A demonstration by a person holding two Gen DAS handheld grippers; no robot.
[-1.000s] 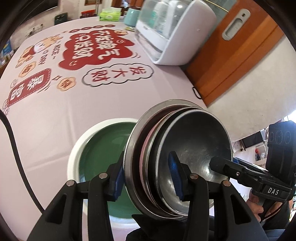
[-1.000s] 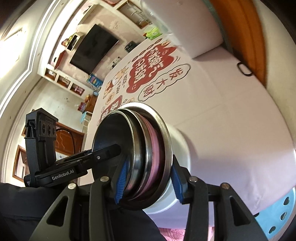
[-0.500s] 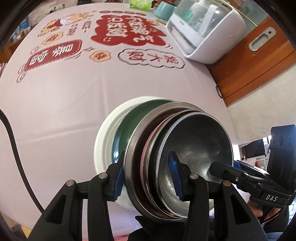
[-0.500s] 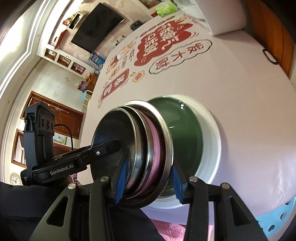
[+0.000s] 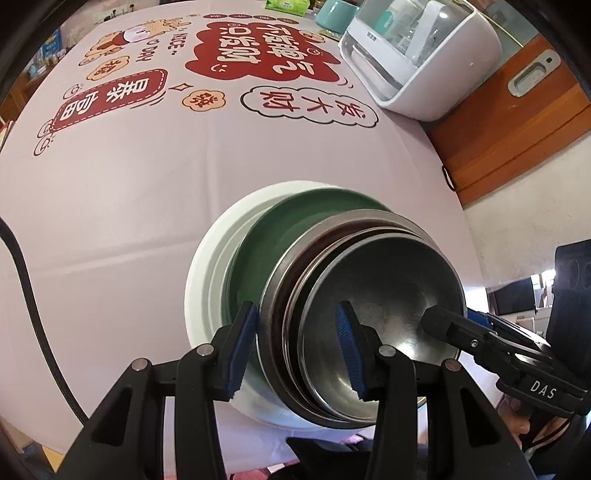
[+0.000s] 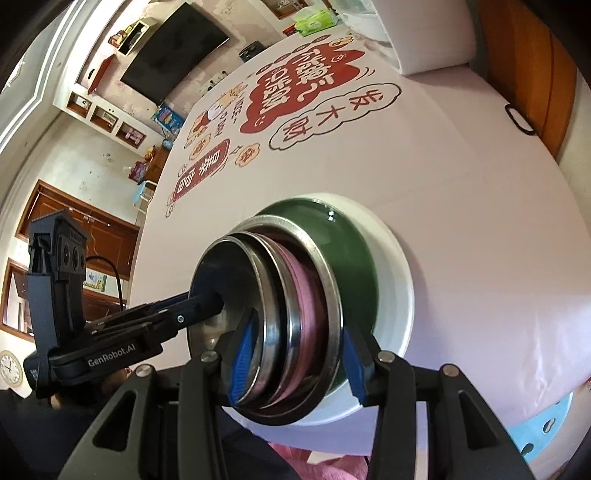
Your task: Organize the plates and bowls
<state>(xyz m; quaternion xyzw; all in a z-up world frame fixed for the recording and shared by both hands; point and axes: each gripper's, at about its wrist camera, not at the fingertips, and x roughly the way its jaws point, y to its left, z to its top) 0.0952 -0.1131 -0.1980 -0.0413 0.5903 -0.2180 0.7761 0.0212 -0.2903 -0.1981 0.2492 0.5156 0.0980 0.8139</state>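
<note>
Nested stack of round stainless-steel bowls point(image 5: 369, 314), with a pink dish point(image 6: 308, 295) sandwiched between the metal rims, held over the near edge of the table. The stack sits in, or just above, a dark green shallow plate point(image 5: 273, 236), which lies on a larger white round plate point(image 5: 210, 266); contact between the lowest bowl and the green plate cannot be judged. The left gripper point(image 5: 295, 349) is clenched on the stack's near rim, one blue pad point(image 5: 242, 350) outside the outermost bowl and the other inside the innermost bowl. The right gripper point(image 6: 293, 360) grasps the opposite rim in the same way, one pad within the bowl and one outside. Each gripper shows in the other's view, reaching into the innermost bowl. The plates rest on a pale pink tablecloth point(image 5: 129, 177) printed with red and cream cartoon labels point(image 5: 258, 55). Far right on the table stands a white appliance with a clear lid point(image 5: 417, 55); beyond it, a green tissue pack point(image 5: 286, 4). A brown wooden door point(image 5: 517, 118) lies right of the table
</note>
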